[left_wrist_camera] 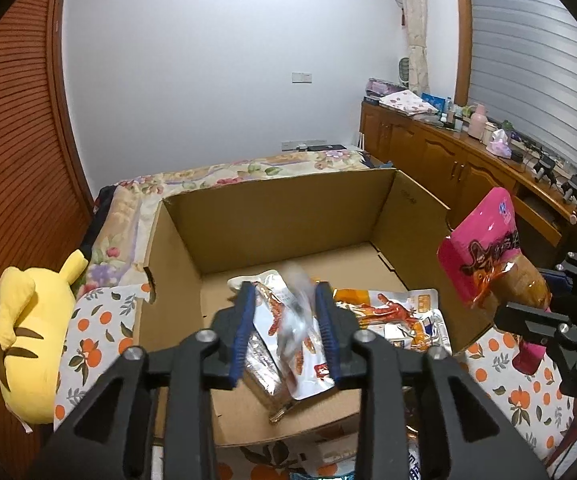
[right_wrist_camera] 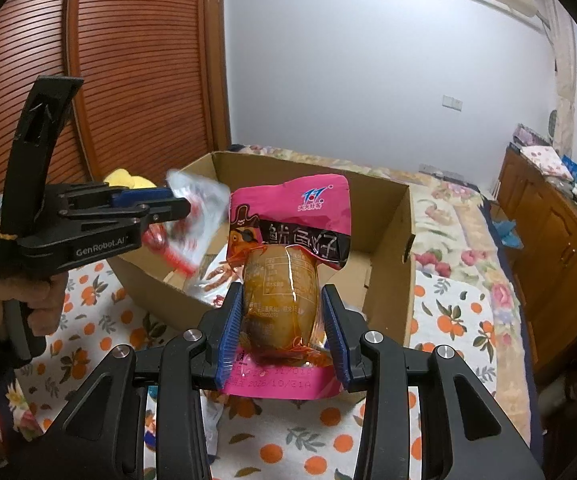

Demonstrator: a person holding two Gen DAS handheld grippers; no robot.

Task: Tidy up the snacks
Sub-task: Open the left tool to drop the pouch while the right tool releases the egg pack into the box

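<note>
The step in hand is dropping snacks into the box (left_wrist_camera: 280,216), which stands open on the bed (right_wrist_camera: 448,304).

At the left, the left gripper (left_wrist_camera: 286,312) hangs over the box's near half, jaws parted. A silver packet (left_wrist_camera: 288,320), blurred, lies between the pads, and whether they still touch it I cannot tell; it looks released and falling. Its long axis seems to run roughly along the fingers, far end towards the box's back wall. Under it, other packets (left_wrist_camera: 400,320) lie flat on the box floor.

At the right, the right gripper (right_wrist_camera: 284,328) grasps a pink pouch (right_wrist_camera: 292,248) by its lower half, short of the near right corner of the box. The pouch stands upright, long axis along the fingers, top seam up and leaning towards the box.

Next, I judge, the left gripper should draw back clear, and the right should carry the pouch over the rim, then let go above a free patch of floor.
</note>
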